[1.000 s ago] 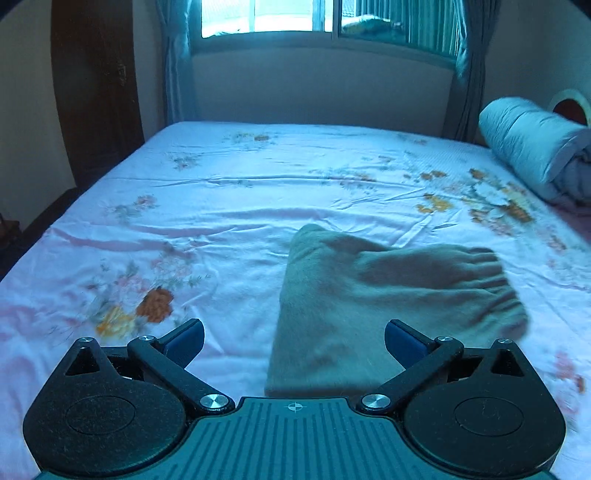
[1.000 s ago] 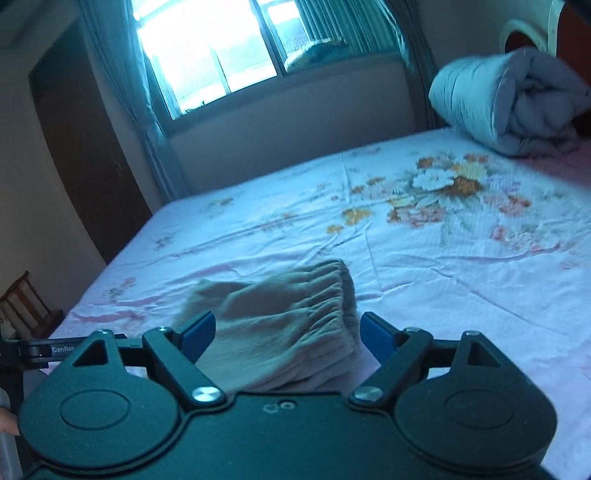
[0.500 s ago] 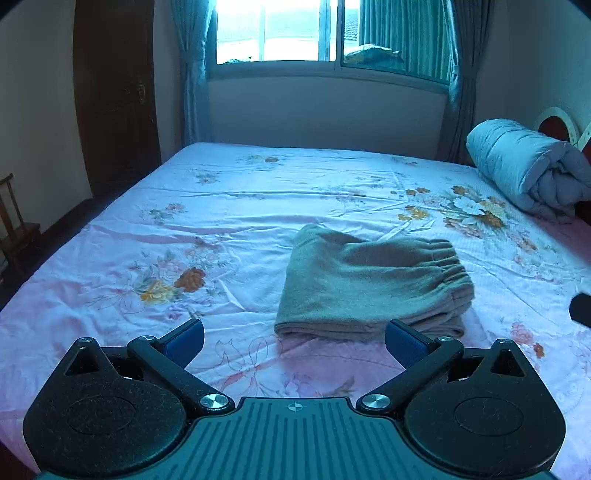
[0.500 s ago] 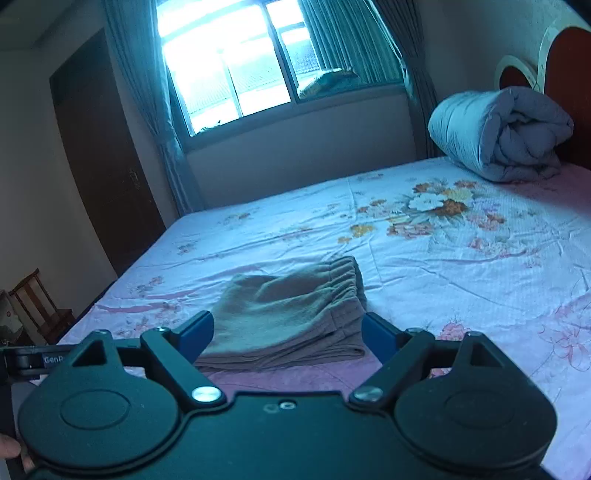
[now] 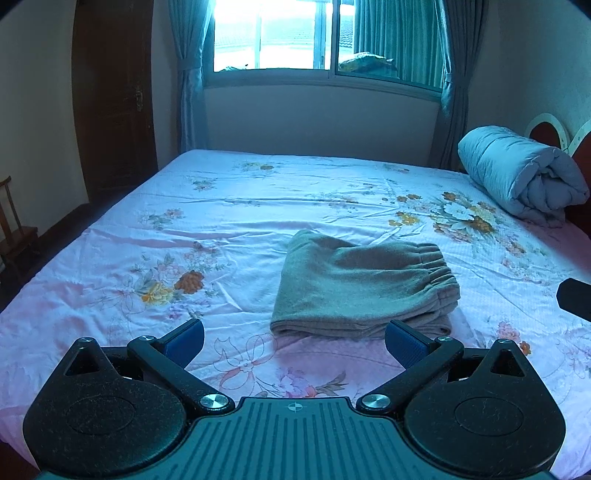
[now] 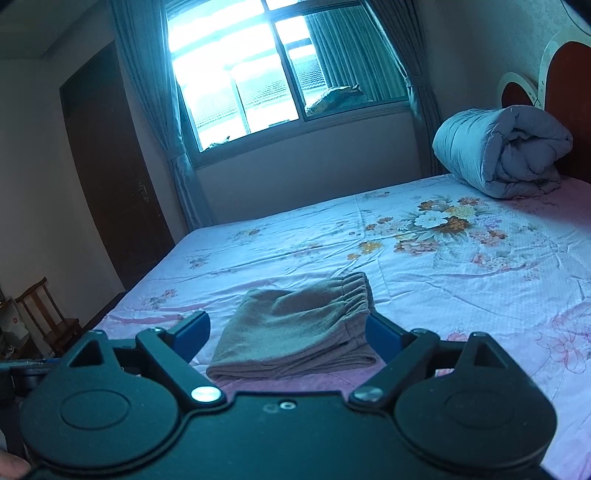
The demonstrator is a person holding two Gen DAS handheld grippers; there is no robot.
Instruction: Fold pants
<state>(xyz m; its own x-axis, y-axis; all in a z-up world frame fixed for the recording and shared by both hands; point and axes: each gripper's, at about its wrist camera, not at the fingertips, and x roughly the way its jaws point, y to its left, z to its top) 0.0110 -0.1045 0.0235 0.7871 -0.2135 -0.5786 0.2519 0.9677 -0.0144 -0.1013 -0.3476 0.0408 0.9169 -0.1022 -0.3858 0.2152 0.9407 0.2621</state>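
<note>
The bed (image 5: 110,258), under a pink floral sheet, filled both views, and everything else is best placed against the pants. The pants (image 5: 362,288) lay near the middle of the bed's near half as a compact olive-grey rectangle, several layers thick, with the gathered elastic waistband turned toward the headboard side. Well beyond the pants, against the headboard, sat a rolled grey duvet (image 5: 517,173). The window (image 5: 273,35) stood far behind the pants, past the end of the bed.

The left gripper (image 5: 293,341) hung just short of the pants' near edge with its blue pads spread wide and nothing between them. The right gripper (image 6: 288,332) hung on the waistband side of the pants; its jaws were opening, and although the bundle showed through the gap in that view, the pads pressed on nothing. Both were released and clear of the cloth.

Judged from how the bundle lay, the folding looked finished, and the step in hand appeared to be letting go and drawing away. Doing that well would have meant keeping both pairs of pads wide and lifted above the top layer so no tip dragged the cloth. The near edge of the pants (image 6: 291,365) showed stacked layers slightly uneven, so a brush there could have undone the fold. If anything remained, it seemed only a light flattening of the raised hump on top.
</note>
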